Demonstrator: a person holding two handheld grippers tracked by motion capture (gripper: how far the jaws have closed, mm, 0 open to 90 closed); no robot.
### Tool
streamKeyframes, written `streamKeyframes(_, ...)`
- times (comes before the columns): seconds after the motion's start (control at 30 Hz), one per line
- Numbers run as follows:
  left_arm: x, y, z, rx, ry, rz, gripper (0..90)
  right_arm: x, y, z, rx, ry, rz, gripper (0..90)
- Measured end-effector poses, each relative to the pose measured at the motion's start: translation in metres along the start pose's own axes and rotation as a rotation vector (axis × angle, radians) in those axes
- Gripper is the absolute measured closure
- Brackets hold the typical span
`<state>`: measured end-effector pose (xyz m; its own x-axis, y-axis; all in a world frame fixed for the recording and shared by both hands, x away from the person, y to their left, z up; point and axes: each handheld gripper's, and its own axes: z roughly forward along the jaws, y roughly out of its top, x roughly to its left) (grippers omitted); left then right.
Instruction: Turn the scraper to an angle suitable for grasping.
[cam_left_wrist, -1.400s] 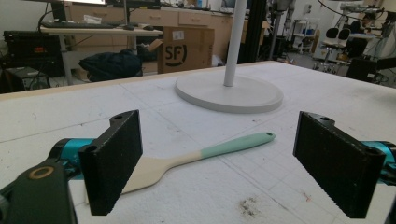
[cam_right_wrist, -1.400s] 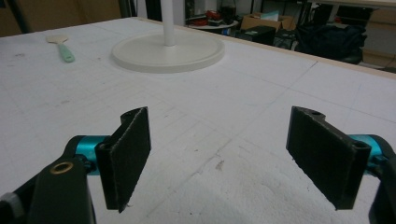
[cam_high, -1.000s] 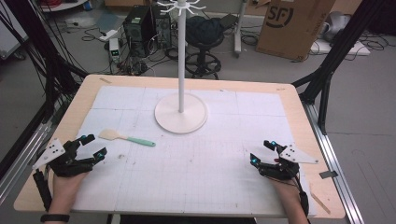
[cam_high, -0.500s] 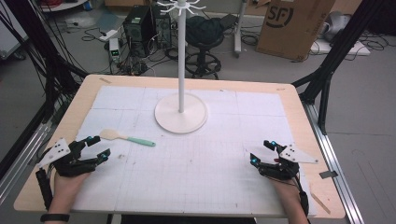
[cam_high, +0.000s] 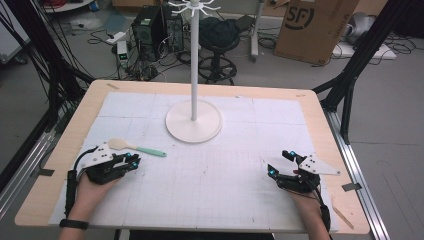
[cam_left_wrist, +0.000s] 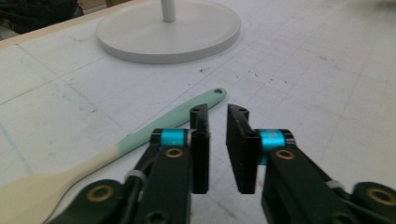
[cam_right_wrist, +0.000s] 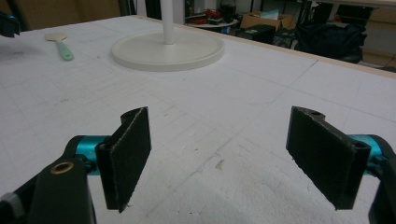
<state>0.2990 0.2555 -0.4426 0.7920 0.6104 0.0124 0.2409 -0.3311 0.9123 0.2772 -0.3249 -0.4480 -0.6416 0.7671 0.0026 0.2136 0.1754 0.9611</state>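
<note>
a person sits at a wooden table (cam_high: 320, 115) covered with a white gridded mat (cam_high: 210, 170), a two-jaw gripper in each hand, seen from the high view. the left gripper (cam_high: 131, 161) rests low on the mat at about 8 o'clock from the table's middle, its grey three-cornered plate on top and the left hand (cam_high: 90, 192) behind it. in the left gripper view its black jaws stand close together with only a narrow gap between them, nothing pinched. a spatula (cam_high: 134, 147) with a pale cream blade and a mint green handle lies flat on the mat just beyond this gripper, at roughly 12 o'clock from it in the high view, blade toward 9 o'clock and handle tip toward 3 o'clock. in the left gripper view the spatula (cam_left_wrist: 140, 140) runs diagonally beside and partly behind the left jaw, its handle end with a small hole near the jaw tips; contact cannot be told. the right gripper (cam_high: 279, 164) sits at about 4 o'clock from the table's middle, held by the right hand (cam_high: 305, 200), its jaws spread wide over bare mat in the right gripper view, gripping nothing. a white stand (cam_high: 194, 120) with a round base and tall pole rises at 12 o'clock from the table's middle, hooks at its top. past the far edge stand a cardboard box (cam_high: 312, 25), a black stool (cam_high: 220, 40) and cables on the floor.
</note>
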Motion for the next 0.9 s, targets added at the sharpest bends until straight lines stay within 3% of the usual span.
streamKeyframes(0.27, -0.007, 0.014, 0.034, 0.114, -0.032, 0.004, 89.6, -0.001, 0.000, 0.001, 0.006, -0.001, 0.002, 22.0)
streamKeyframes(0.4, -0.006, 0.018, 0.048, 0.180, -0.013, 0.001, 89.7, -0.001, 0.000, 0.001, 0.008, -0.001, -0.001, 22.5)
streamKeyframes(0.53, -0.005, 0.022, 0.058, 0.202, 0.007, 0.006, 89.6, -0.001, 0.001, 0.001, 0.013, -0.001, 0.005, 22.7)
streamKeyframes(0.57, -0.002, 0.021, 0.064, 0.224, 0.043, -0.002, 89.6, -0.001, 0.001, 0.001, 0.016, 0.000, 0.006, 22.8)
streamKeyframes(0.6, 0.000, 0.021, 0.066, 0.229, 0.051, -0.016, 89.6, -0.001, 0.001, 0.002, 0.018, -0.001, 0.007, 22.8)
streamKeyframes(0.63, 0.000, 0.021, 0.066, 0.229, 0.051, -0.016, 89.6, -0.001, 0.001, 0.002, 0.019, -0.001, 0.005, 23.0)
streamKeyframes(0.67, 0.002, 0.025, 0.071, 0.241, 0.088, -0.010, 89.7, -0.001, 0.001, 0.002, 0.019, -0.001, 0.003, 23.0)
streamKeyframes(0.7, 0.002, 0.025, 0.071, 0.241, 0.088, -0.010, 89.7, -0.001, 0.001, 0.002, 0.019, -0.001, 0.003, 23.1)
streamKeyframes(0.73, 0.002, 0.029, 0.078, 0.248, 0.124, -0.005, 89.6, -0.001, 0.001, 0.002, 0.021, 0.000, 0.004, 23.2)
streamKeyframes(0.8, 0.004, 0.033, 0.086, 0.258, 0.149, -0.007, 89.6, -0.001, 0.001, 0.002, 0.022, -0.001, 0.007, 23.2)
streamKeyframes(0.9, 0.008, 0.038, 0.095, 0.274, 0.217, -0.010, 89.6, -0.001, 0.001, 0.002, 0.022, 0.000, 0.008, 23.2)
